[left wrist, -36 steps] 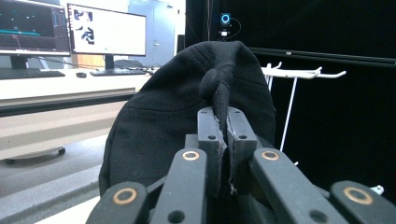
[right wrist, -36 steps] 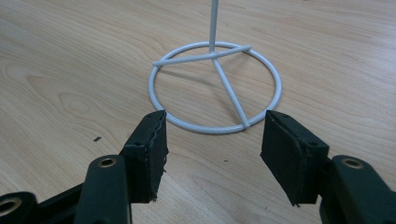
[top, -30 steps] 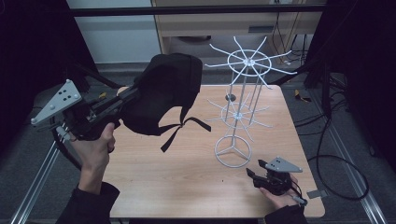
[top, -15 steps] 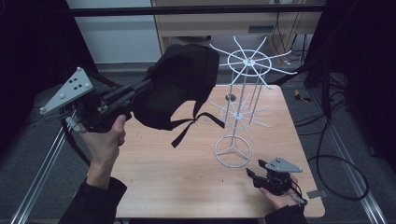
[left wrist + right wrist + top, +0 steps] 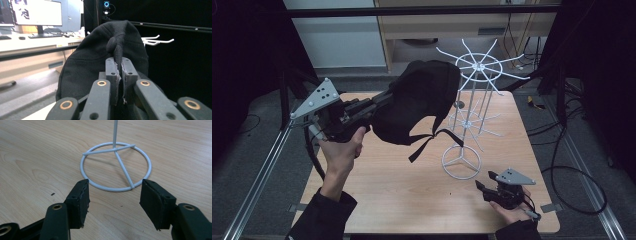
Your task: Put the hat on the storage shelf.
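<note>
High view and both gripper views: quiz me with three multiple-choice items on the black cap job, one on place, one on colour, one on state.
1. Where is the black fabric cap?
A. Lying flat on the wooden table
B. Held in the air beside the top of the rack
C. Hanging on a lower arm of the rack

2. What colour is the wire hat rack?
A. White
B. Red
C. Yellow

3. How do the right gripper jaws stand?
A. Clamped on the cap
B. Clamped on the rack's pole
C. Apart, with nothing between them

Answers: 1 B, the left gripper pinches the cap clear of the table; 2 A, every wire is white; 3 C, bare wood shows between the pads, just short of the rack's ring base.
</note>
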Demonstrator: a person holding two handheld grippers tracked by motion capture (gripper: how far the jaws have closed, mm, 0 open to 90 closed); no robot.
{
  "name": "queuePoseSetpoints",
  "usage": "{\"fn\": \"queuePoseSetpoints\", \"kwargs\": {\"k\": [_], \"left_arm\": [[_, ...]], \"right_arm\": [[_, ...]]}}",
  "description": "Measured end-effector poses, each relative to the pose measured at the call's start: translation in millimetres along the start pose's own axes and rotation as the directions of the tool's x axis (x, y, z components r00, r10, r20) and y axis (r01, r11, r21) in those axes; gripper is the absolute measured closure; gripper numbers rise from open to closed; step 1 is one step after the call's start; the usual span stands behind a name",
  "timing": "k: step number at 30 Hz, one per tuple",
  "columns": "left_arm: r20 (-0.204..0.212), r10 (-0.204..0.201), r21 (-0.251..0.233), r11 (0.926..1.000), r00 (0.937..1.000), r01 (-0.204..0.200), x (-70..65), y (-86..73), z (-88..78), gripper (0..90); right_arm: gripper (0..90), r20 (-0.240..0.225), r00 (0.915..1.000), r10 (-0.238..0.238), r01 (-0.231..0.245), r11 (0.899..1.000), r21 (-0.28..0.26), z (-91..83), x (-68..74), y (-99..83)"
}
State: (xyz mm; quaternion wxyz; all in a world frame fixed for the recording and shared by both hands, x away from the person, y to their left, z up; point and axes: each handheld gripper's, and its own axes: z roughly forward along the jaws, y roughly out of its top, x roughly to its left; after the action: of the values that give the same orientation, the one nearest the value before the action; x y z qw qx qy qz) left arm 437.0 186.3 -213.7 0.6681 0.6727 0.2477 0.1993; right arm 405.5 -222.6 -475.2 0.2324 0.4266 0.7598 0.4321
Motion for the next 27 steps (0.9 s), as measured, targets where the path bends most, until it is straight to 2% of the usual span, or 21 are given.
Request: {"fn": "queuePoseSetpoints", "kwargs": {"k": [6,11,12,19,20,27], "left_arm": [[-0.006,-0.001,0.032,0.9995,1.0,0.002,5.2,-16.4,1.1,85.2],[-0.003,-0.009,0.055,0.9984,1.0,0.009,7.5,-23.9,4.3,85.0],[-0.001,-0.005,0.076,0.9971,1.0,0.005,7.6,-28.0,6.9,84.8],[-0.003,0.004,0.124,0.9922,1.0,-0.003,5.9,-39.1,17.2,82.6],[-0.005,0.008,0.144,0.9896,1.0,-0.007,4.7,-43.7,22.4,82.5],[-0.006,0.016,0.181,0.9833,0.9999,-0.015,2.0,-54.9,35.3,79.1]], "right_arm": [[40.4,0.002,1.0,-0.004,0.004,1.0,0.005,0.3,0.1,-0.1],[40.4,0.003,1.0,-0.006,0.005,1.0,0.004,0.5,0.2,-0.2],[40.4,0.002,1.0,-0.003,0.003,1.0,0.006,0.5,0.2,-0.2],[40.3,0.002,1.0,-0.003,0.003,1.0,0.007,0.7,0.2,-0.3],[40.2,0.001,1.0,-0.001,0.001,1.0,0.007,0.8,0.3,-0.4],[39.9,0.003,1.0,-0.002,0.002,1.0,0.006,0.9,0.2,-0.5]]}}
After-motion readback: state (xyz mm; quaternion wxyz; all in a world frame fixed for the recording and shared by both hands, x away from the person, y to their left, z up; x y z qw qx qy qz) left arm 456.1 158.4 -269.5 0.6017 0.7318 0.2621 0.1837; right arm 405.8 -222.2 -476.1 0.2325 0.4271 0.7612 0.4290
